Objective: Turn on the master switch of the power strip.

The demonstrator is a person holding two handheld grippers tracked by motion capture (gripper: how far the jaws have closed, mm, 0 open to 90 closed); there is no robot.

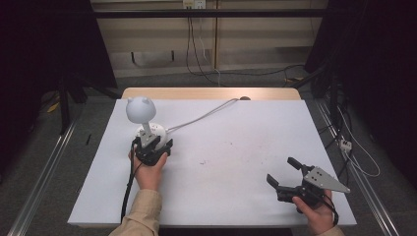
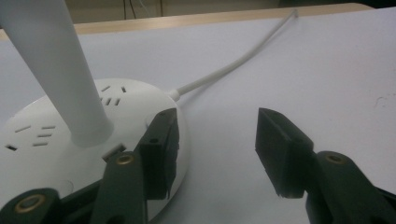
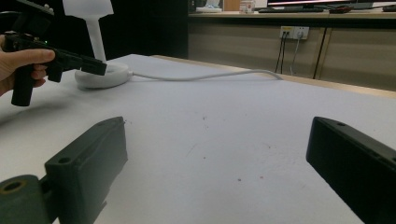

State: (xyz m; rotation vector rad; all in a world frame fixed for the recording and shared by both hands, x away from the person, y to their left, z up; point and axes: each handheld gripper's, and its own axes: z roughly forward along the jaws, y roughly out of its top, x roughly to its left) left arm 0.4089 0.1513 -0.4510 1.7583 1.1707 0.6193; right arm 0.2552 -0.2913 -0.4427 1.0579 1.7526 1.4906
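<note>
**Left tool at the lamp base, right tool idle**

At the left of the white surface (image 1: 221,147): a small white lamp (image 1: 141,118), upright, with a round eared head on a slim stem and a flat round base (image 2: 51,140) pierced by short slots. Just behind its near edge, the left tool (image 1: 153,145), gripped by a hand (image 1: 147,169) in a tan sleeve. Jaws spread wide, holding nothing. In the left gripper view, one jaw over the rim of the base, apparently touching it or hovering just above; the other off to the side over bare surface, well clear of the lamp. Stem (image 2: 60,70) rising up and leftward just beyond the jaws.

From the back of the base, a white cord (image 1: 201,117) trailing rightward and away across the surface to its far wooden edge.

Middle of the surface: bare white sheet with a few faint specks.

At the right, near the front edge: the right tool (image 1: 286,176), held low in the other hand (image 1: 314,216), well apart from the lamp. Jaws spread wide, empty, pointing left across the surface toward the lamp.
</note>
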